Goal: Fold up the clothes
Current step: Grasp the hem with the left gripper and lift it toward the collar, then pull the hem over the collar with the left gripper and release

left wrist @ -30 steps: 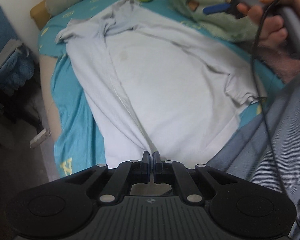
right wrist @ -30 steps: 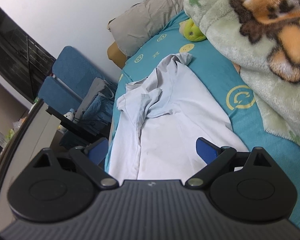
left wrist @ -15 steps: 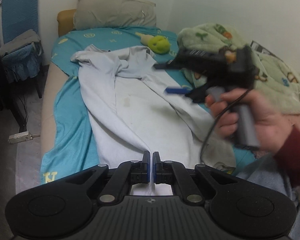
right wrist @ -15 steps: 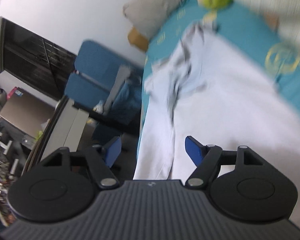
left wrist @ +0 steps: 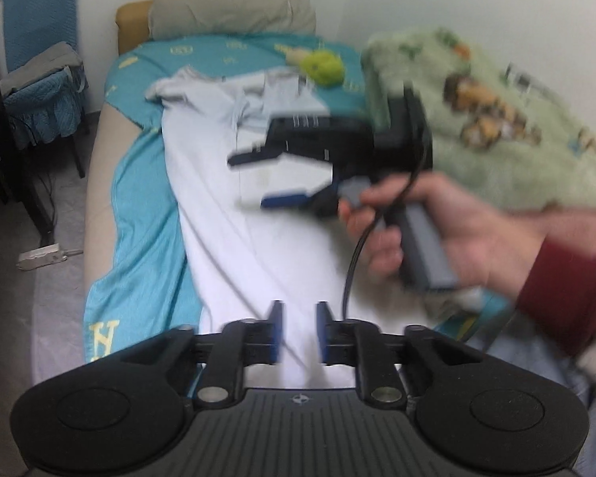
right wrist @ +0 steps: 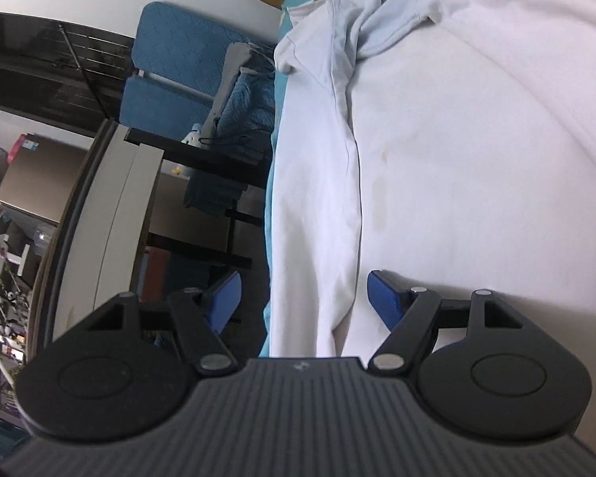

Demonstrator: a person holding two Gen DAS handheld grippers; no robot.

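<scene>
A white long-sleeved shirt lies lengthwise on the bed, its collar end crumpled toward the pillow; it fills the right wrist view. My left gripper is open just above the shirt's near hem, with nothing between the jaws. My right gripper is open over the shirt's left edge fold; in the left wrist view it hovers blurred above the shirt's middle, held by a hand.
A turquoise sheet covers the bed. A grey pillow and a green plush toy lie at the head. A green patterned blanket is heaped on the right. Blue chairs and a dark desk stand left.
My left gripper has opened and let go of the shirt hem. My right gripper has moved down and left, closer over the shirt's left side.
</scene>
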